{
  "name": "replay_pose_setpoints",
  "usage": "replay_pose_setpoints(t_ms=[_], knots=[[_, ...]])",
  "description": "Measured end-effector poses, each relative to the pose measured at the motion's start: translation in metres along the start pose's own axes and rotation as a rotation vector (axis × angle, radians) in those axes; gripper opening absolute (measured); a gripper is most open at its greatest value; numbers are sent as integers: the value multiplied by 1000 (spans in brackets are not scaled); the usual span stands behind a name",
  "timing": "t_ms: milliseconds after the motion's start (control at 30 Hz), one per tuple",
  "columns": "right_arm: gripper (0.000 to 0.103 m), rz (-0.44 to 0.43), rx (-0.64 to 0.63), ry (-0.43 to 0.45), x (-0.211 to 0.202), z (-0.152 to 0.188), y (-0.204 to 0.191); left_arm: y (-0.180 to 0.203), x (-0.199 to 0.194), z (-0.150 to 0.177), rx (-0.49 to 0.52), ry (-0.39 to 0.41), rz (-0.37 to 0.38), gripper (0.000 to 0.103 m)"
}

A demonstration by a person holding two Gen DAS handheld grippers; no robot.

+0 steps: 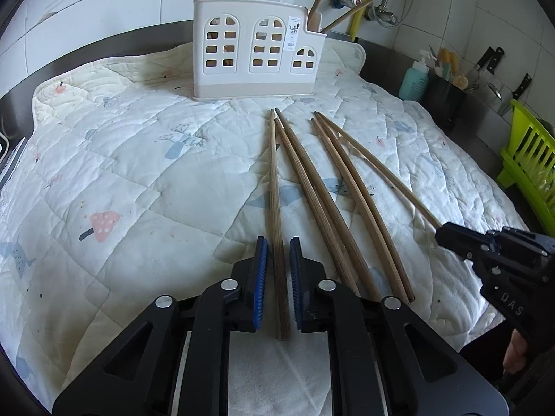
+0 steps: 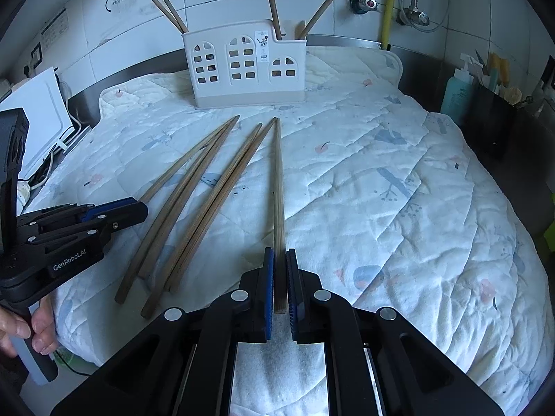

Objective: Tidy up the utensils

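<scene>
Tiled kitchen wall and a steel counter [image 1: 468, 131] frame the work, with a quilted mat [image 1: 121, 173] spread over the counter. At the mat's far edge stands the white utensil holder [image 1: 242, 83], with a few chopsticks [image 2: 272, 0] upright in its compartments.

Six loose chopsticks lie fanned across the middle of the mat, tips toward the holder and butts toward its near edge. My left gripper [image 1: 279, 242] straddles the butt of the leftmost chopstick [image 1: 274, 173]. A sliver of daylight shows on each side of the stick, so I read it as released and the stick as resting on the mat. My right gripper [image 2: 280, 253] has its blue pads [image 2: 270, 277] pressed against the rightmost chopstick [image 2: 277, 173], and I take that as a firm pinch near the butt. The other four chopsticks [image 1: 329, 190] lie between the two, in touching pairs.

I judge this to be the pick-up step, with a good part of the sorting left. Next I'd close the left side, lift both sticks clear without dragging their neighbours, then tip them upright and lower them into a holder compartment. A grip this near the end may let the stick swing, so I'd go slowly.
</scene>
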State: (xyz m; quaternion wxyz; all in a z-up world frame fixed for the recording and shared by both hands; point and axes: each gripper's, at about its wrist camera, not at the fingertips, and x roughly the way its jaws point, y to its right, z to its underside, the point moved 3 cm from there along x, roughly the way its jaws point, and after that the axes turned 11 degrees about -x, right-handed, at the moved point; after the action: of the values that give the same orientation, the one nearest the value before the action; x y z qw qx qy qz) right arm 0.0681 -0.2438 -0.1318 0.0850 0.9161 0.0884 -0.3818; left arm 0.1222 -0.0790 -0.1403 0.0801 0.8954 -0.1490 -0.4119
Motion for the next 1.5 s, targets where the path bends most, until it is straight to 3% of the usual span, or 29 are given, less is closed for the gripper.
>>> replay_pose_setpoints(t_ms=[233,633,1033,1300,1500], knots=[[7,26,-21,83,-29,-23,6,-5,-11,-7,-24,26,25,5],[7,29,-45,234,-78,-80,22,1,-53,-49,-6,194,82,5],[7,-27,-70,276,-85,-159,54,11,-71,-115,46,230,105,4],[7,13,-129,326,-106,-234,75,18,-75,-151,75,245,107,4],[7,-7,-140,270,-83,-281,83,23,-81,-173,96,263,112,4]])
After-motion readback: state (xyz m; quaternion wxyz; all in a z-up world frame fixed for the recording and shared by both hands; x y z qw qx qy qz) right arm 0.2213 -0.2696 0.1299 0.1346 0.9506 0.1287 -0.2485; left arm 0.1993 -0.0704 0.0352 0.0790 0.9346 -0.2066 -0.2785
